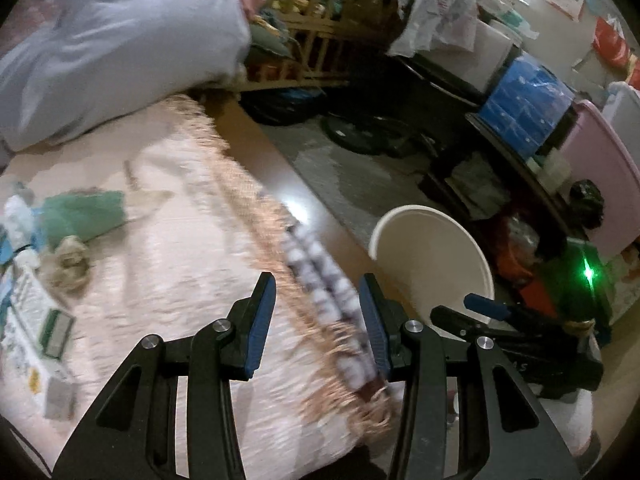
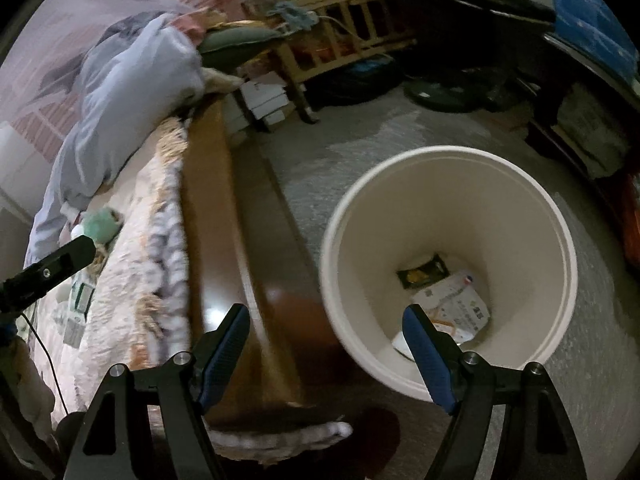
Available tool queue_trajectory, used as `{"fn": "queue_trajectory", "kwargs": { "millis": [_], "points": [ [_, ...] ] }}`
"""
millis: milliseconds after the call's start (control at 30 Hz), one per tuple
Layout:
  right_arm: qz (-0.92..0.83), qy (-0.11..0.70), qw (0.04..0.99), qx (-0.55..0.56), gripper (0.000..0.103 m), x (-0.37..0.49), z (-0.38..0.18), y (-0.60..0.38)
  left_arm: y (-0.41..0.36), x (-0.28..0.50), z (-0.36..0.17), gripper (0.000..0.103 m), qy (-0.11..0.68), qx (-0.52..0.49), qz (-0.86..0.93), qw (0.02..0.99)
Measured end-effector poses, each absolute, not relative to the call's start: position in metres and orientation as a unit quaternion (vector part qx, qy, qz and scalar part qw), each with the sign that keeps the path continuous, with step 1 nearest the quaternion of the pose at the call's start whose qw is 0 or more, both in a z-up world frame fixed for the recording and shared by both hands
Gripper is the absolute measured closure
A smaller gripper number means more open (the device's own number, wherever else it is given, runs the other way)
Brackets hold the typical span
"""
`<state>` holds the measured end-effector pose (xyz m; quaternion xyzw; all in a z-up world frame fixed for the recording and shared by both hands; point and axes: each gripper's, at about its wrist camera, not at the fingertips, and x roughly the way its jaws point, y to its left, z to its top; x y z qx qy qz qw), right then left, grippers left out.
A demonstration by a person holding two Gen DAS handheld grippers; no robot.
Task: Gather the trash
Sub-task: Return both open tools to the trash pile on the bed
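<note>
Left gripper [image 1: 316, 292] nearest, fingers spread and empty over the bed's [image 1: 168, 240] fringed edge. Trash left: crumpled wad [image 1: 68, 258] and green wrapper [image 1: 82, 212] near the bed's left edge. Reaching across, the fingers could snag the fringe. Right gripper [image 2: 326, 320] is empty, fingers apart over the bin's [image 2: 560, 216] rim; a late release misses onto the floor.

Counting what's showing up here: one white bucket [image 2: 448, 184] sitting on the floor, with three bits of trash lying in it as far as I can tell, one dark wrapper [image 2: 422, 274], one white printed paper [image 2: 460, 304] and one white scrap [image 2: 400, 342] peeking out under it. On the bed I'm seeing one green bag [image 1: 86, 212], one crumpled paper wad [image 1: 68, 262] and one big blue pillow [image 1: 120, 40]. Two grippers are showing, left gripper [image 1: 316, 324] and right gripper [image 2: 326, 354].
</note>
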<state>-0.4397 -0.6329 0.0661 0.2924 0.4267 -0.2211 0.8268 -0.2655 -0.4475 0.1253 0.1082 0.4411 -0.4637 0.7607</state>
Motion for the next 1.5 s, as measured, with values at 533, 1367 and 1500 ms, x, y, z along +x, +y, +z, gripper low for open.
{"fn": "queue_trajectory", "kwargs": {
  "millis": [533,1367,1500],
  "points": [
    [-0.126,0.447,0.855,0.23,0.027,-0.351,0.09,-0.545,-0.327,-0.21,0.127,0.062,0.444,0.08,-0.365,0.815],
    [-0.021,0.472,0.87,0.143,0.027,-0.255,0.1,-0.426,-0.161,-0.143,0.119,0.062,0.44,0.018,-0.218,0.871],
    [-0.015,0.469,0.872,0.135,0.027,-0.25,0.103,-0.414,-0.153,-0.144,0.121,0.062,0.436,0.019,-0.211,0.875]
  ]
}}
